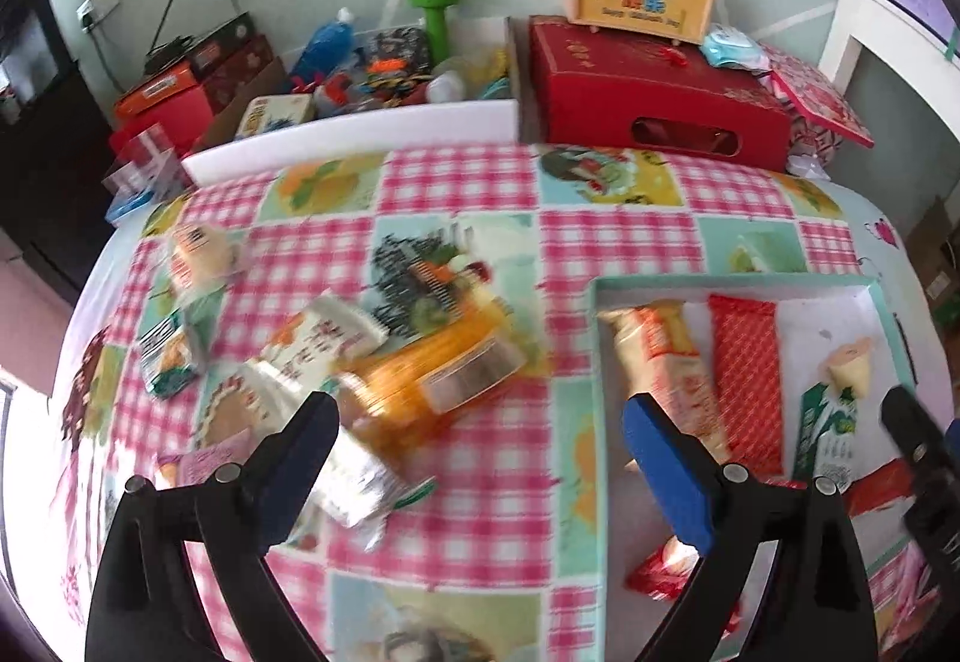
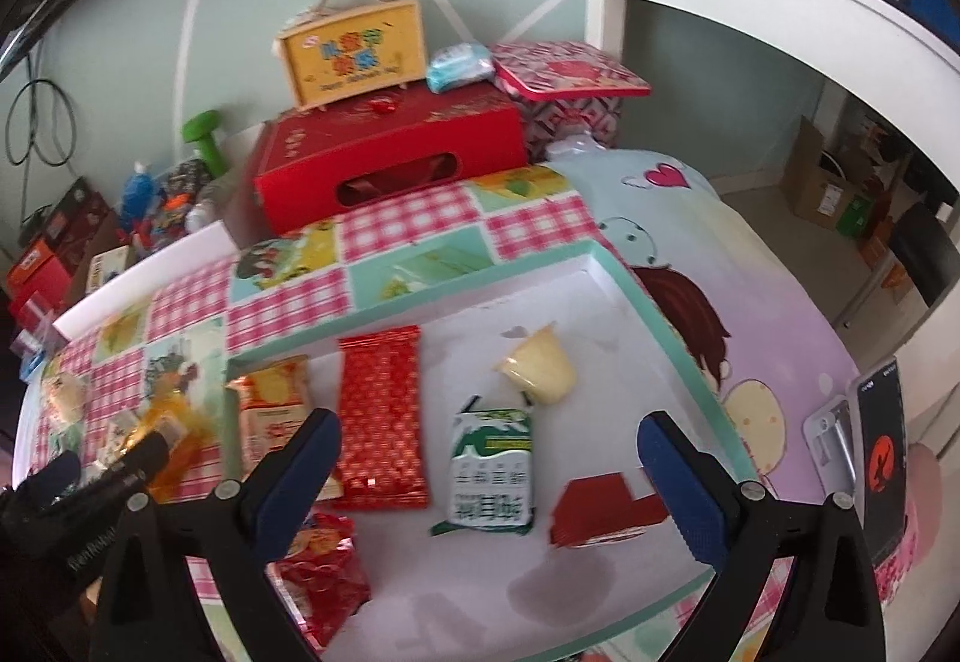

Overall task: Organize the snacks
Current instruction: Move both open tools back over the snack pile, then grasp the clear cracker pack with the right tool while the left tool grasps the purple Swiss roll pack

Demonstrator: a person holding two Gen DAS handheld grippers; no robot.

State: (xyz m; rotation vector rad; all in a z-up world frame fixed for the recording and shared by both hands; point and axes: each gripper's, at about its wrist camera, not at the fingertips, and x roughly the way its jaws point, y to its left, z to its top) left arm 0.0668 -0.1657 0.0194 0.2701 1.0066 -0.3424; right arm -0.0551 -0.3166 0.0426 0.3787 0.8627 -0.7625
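In the tray [image 2: 678,338], red packet [image 2: 381,416], green-white packet [image 2: 492,473], yellow cup [image 2: 540,368]

Soft daylight fills the room, even and fairly bright, with a blown-out white patch at the left edge of the left wrist view. Shadows are faint: pale grey smudges on the tray [image 2: 606,296] floor near its front edge. The left wrist view is smeared by motion, worst over the snacks [image 1: 336,356] near the cloth's [image 1: 618,236] left side. Both views bow strongly, with black corners.
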